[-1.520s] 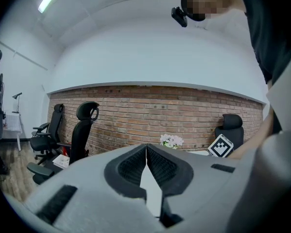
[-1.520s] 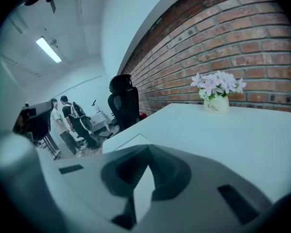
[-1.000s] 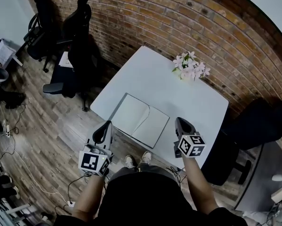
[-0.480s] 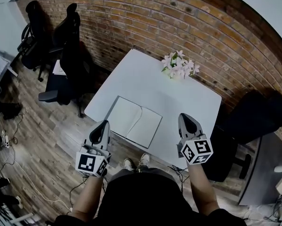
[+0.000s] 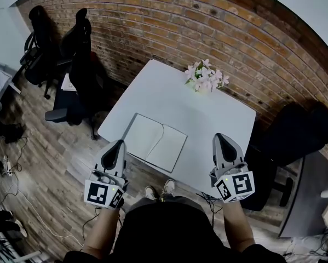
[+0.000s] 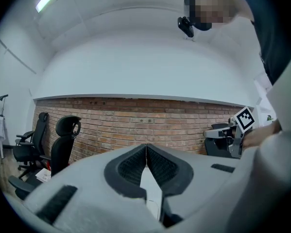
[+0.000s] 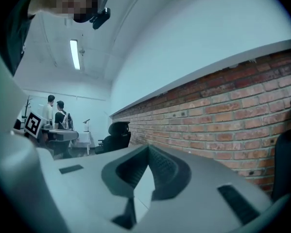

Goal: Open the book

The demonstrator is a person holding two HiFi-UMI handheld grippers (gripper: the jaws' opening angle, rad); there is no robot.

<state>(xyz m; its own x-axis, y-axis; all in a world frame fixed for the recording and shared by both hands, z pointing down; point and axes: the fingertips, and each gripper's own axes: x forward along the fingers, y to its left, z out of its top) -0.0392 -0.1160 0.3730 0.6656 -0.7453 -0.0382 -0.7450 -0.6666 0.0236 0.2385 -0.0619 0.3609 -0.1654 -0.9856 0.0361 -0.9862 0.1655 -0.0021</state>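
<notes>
A book [image 5: 156,141] lies open, blank white pages up, near the front edge of the white table [image 5: 169,86] in the head view. My left gripper [image 5: 116,149] hangs in front of the table's front left corner, clear of the book, jaws shut and empty. My right gripper [image 5: 223,145] is raised over the table's front right edge, to the right of the book, also shut with nothing in it. In the left gripper view the left gripper [image 6: 146,146] points level at the brick wall, tips together. The right gripper [image 7: 148,149] shows the same in the right gripper view.
A bunch of pink and white flowers [image 5: 205,76] stands at the table's far side by the brick wall [image 5: 153,21]. Black office chairs [image 5: 79,53] stand left of the table, a dark seat [image 5: 295,138] to its right. Two people [image 7: 57,111] stand far off.
Both grippers have risen and pulled back from the table, the right one more. The book lies open as before.
</notes>
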